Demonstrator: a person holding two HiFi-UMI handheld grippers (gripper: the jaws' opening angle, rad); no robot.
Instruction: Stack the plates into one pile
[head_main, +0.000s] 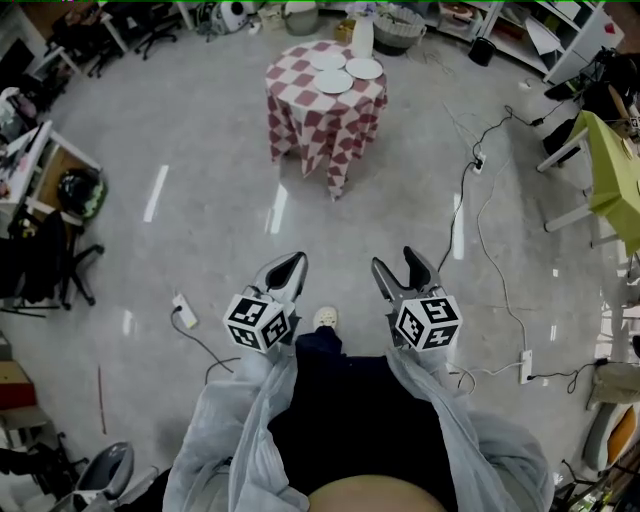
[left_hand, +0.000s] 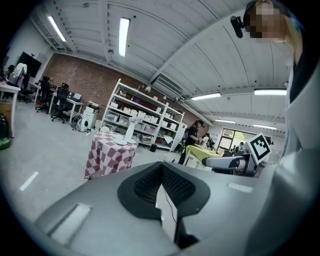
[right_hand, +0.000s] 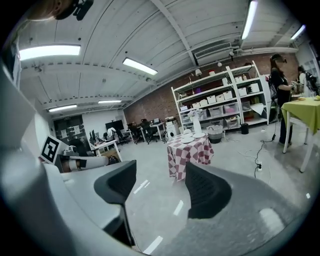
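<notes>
Far ahead stands a small table (head_main: 325, 120) under a red-and-white checked cloth. On it lie three white plates (head_main: 334, 82), apart from one another, beside a tall white vessel (head_main: 362, 35). The same table (left_hand: 110, 157) and plates (left_hand: 120, 142) show small in the left gripper view, and the table (right_hand: 190, 152) with its plates (right_hand: 189, 139) shows in the right gripper view. My left gripper (head_main: 293, 263) (left_hand: 161, 168) is shut with nothing in it. My right gripper (head_main: 400, 264) (right_hand: 160, 180) is open and empty. Both are held over the floor, well short of the table.
Cables (head_main: 470, 190) and a power strip (head_main: 183, 311) lie on the grey floor. A green table (head_main: 612, 170) stands at the right, desks and office chairs (head_main: 60, 250) at the left, shelving (right_hand: 220, 102) behind. A person (right_hand: 280, 95) stands near the green table.
</notes>
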